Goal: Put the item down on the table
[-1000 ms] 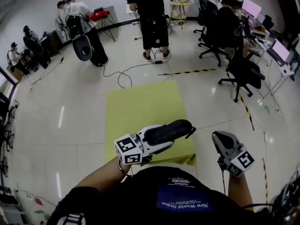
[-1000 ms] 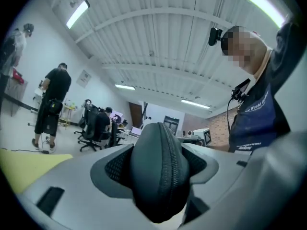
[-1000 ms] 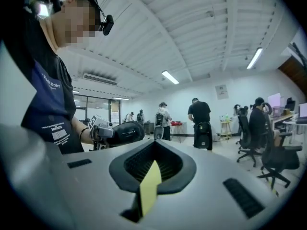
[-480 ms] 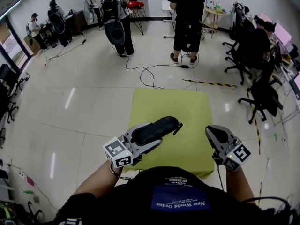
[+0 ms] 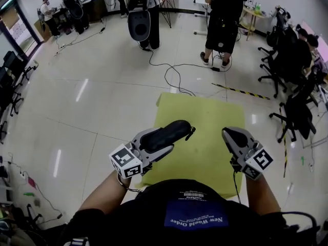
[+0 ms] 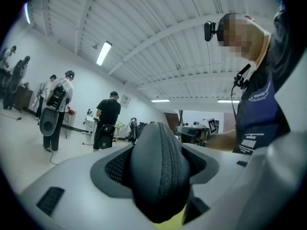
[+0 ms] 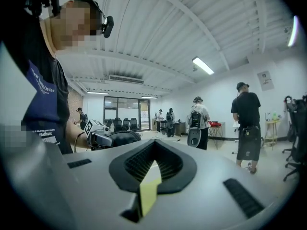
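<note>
A black oval zippered case is clamped lengthwise in my left gripper, held in the air over the near left part of the yellow-green table. In the left gripper view the case fills the space between the grey jaws, zipper facing the camera. My right gripper hovers over the table's near right side with its jaws together and nothing in them. In the right gripper view, only a sliver of the table shows between that gripper's pads, and the case appears off to the left.
Several people stand at the far end of the room. A cable snakes over the white floor beyond the table. Office chairs line the right side, with striped floor tape near the table's far right corner.
The head view has swung, so the table now sits further right in the picture. Both grippers keep their poses over its near edge, and the left one still holds the case.
</note>
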### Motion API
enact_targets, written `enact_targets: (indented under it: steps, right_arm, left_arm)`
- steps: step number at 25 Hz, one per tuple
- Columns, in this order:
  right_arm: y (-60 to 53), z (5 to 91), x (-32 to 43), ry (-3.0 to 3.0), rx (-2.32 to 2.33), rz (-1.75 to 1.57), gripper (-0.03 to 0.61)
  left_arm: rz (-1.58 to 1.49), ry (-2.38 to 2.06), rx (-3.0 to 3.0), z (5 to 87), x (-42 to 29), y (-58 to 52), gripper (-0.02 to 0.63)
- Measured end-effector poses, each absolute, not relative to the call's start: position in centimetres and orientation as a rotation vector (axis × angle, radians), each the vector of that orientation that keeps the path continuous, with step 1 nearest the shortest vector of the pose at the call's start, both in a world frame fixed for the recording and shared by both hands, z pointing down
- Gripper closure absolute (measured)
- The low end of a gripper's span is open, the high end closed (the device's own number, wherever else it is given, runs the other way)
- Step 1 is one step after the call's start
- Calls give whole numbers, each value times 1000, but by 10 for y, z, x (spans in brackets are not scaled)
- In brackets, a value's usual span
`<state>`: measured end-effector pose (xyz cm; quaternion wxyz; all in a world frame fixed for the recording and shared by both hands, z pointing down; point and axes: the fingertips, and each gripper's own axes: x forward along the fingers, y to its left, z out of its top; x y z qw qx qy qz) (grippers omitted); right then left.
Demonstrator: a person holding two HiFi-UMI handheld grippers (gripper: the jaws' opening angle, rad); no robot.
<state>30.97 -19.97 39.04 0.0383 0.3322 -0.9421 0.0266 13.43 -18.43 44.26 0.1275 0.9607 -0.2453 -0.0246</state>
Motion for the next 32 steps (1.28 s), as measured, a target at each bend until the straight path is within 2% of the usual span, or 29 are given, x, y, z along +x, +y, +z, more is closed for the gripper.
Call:
enact_targets:
  steps: [7, 14, 32]
  right_arm:
    - [-210, 388, 309, -2911, 940, 64, 591]
    - [-230, 392, 325, -2884, 989, 33, 591]
    - [-376, 596, 363, -2750, 1014, 229, 591]
  left_arm:
    - [-70, -778, 2759, 442, 138, -187, 313]
    - [88, -821, 2856, 448, 145, -230, 313]
    - [602, -857, 2853, 691, 203, -428, 313]
